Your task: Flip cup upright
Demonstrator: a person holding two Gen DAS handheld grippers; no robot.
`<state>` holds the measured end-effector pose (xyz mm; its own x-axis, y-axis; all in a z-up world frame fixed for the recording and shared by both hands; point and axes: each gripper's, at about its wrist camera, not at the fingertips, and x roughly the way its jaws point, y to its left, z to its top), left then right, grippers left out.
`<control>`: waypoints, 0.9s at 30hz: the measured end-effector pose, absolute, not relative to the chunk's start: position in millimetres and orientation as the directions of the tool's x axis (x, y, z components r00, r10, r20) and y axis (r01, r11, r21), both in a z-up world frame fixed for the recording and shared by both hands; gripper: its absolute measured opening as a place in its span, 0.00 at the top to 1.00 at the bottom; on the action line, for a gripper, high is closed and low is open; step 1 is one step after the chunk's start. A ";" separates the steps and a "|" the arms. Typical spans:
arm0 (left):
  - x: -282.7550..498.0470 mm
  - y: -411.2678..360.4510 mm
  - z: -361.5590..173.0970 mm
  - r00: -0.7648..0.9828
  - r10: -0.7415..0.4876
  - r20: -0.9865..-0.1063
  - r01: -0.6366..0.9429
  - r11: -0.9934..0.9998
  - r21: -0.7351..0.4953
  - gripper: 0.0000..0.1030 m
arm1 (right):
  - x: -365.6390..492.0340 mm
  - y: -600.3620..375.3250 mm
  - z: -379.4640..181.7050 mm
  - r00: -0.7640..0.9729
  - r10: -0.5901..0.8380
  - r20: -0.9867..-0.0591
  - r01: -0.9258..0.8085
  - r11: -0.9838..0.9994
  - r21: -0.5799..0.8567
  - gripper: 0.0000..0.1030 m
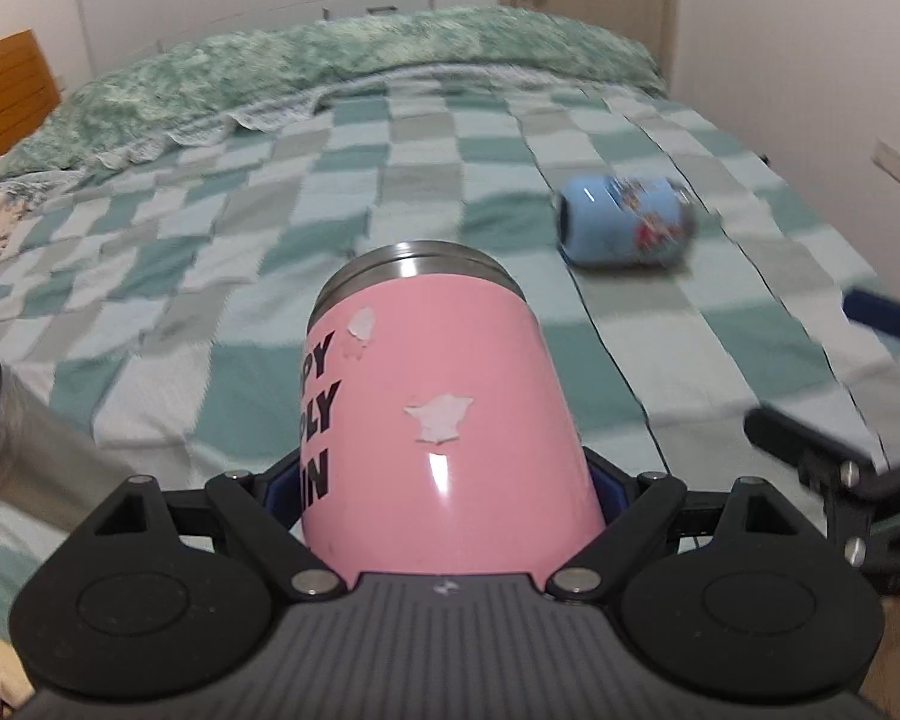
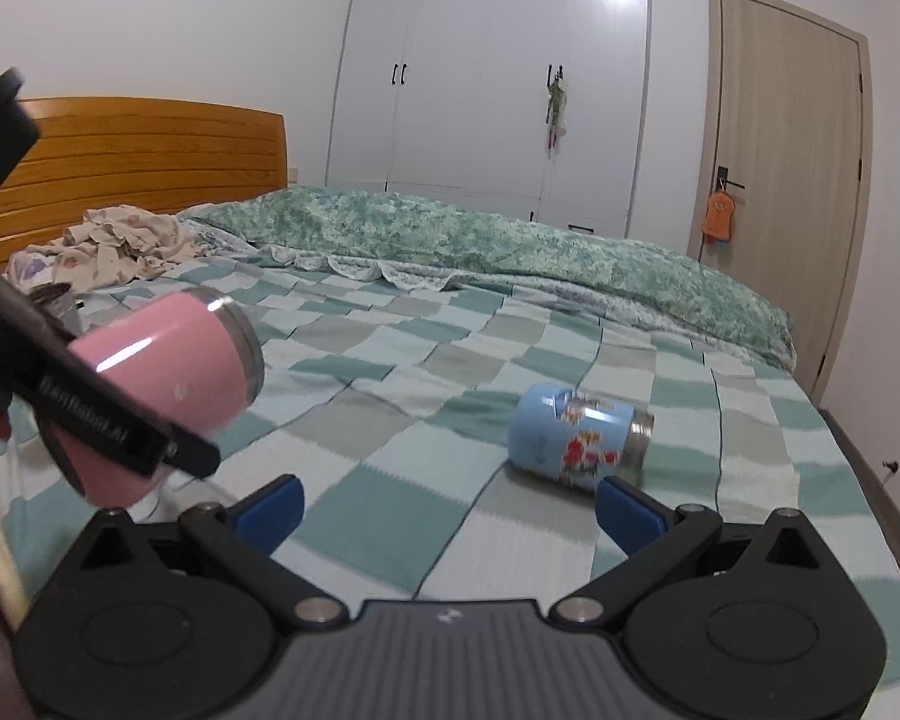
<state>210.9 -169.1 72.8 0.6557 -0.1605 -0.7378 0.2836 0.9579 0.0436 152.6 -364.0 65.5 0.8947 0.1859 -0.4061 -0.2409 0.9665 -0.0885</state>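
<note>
My left gripper (image 1: 450, 492) is shut on a pink cup (image 1: 432, 396) with black lettering and a steel rim. The cup is held off the bed, tilted, with its rim pointing away from me; it also shows in the right wrist view (image 2: 168, 372) at the left. A light blue cup (image 1: 627, 219) with a cartoon print lies on its side on the checked bedspread (image 1: 330, 192). In the right wrist view the blue cup (image 2: 576, 435) lies just ahead of my right gripper (image 2: 450, 507), which is open and empty.
A rumpled green duvet (image 2: 510, 240) runs along the far side of the bed. Crumpled clothes (image 2: 114, 240) and a wooden headboard (image 2: 150, 150) are at the left. A steel cup (image 1: 36, 444) is at the left edge. Wardrobes (image 2: 486, 72) and a door (image 2: 780, 180) stand behind.
</note>
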 end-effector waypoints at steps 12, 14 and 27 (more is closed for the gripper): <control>176.9 -171.4 18.3 0.578 -0.186 -0.794 0.302 0.953 -0.003 0.13 | 101.2 -366.9 43.2 0.869 0.150 -0.471 -0.207 0.976 -0.072 0.00; 176.4 -172.1 12.3 0.571 -0.185 -0.800 0.303 0.953 -0.004 0.13 | 97.1 -366.1 42.1 0.867 0.147 -0.477 -0.204 0.976 -0.070 0.00; 169.9 -163.3 23.3 0.600 -0.204 -0.773 0.323 0.946 0.001 0.00 | 87.4 -357.3 48.2 0.867 0.140 -0.479 -0.191 0.980 -0.060 0.00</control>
